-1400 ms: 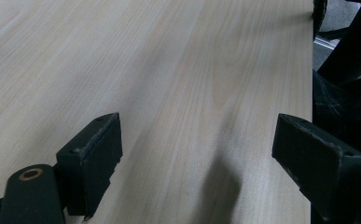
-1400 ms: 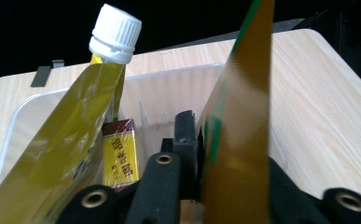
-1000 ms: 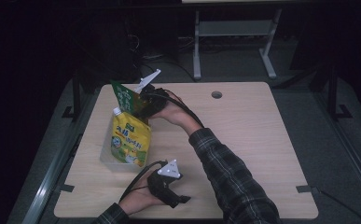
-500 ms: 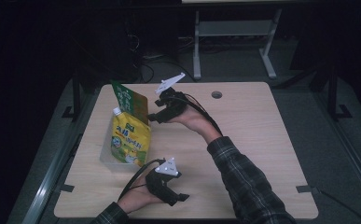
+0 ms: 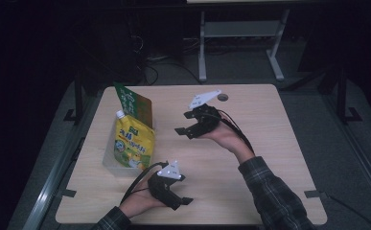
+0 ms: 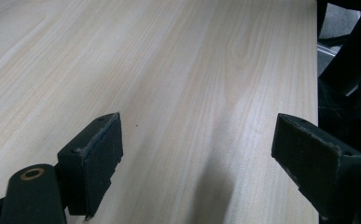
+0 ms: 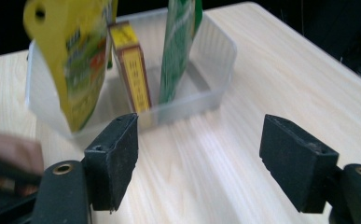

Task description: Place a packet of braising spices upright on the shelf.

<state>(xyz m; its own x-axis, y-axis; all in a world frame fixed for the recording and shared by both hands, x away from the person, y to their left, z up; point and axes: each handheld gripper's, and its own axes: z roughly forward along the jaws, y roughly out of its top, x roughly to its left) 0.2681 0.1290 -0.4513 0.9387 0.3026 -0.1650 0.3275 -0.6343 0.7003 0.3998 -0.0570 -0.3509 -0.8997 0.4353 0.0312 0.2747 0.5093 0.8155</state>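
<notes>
room: dark, a metal stand (image 5: 240, 43) behind the desk, cables on the floor
desk (image 5: 269, 124): light wood, high view, round hole near the far edge

high view / bin: clear plastic bin (image 5: 110, 163) at the desk's left side
high view / contents: yellow spout pouch (image 5: 133, 143) leaning at the near end, green packet (image 5: 134, 103) upright at the far end
high view / right gripper (image 5: 185, 132): held above mid-desk, just right of the bin, jaws spread and pointing left toward it, holding nothing, not touching the bin
high view / left gripper (image 5: 183, 201): low at the near edge, right of the bin's near corner, jaws spread, empty

left gripper view / jaws: wide apart, bare desk wood between them, nothing pinched
left gripper view / edge: desk's edge at right, dark floor beyond

right gripper view / jaws: spread wide, nothing between them but desk wood
right gripper view / bin (image 7: 215, 70): just ahead of the jaws, apart from them
right gripper view / contents: yellow pouch (image 7: 75, 60) at left, blurred; small yellow-and-red box (image 7: 131, 70) upright in the middle; green packet (image 7: 178, 46) upright at right
right gripper view / hand (image 7: 10, 154): the person's other hand at far left, blurred
</notes>
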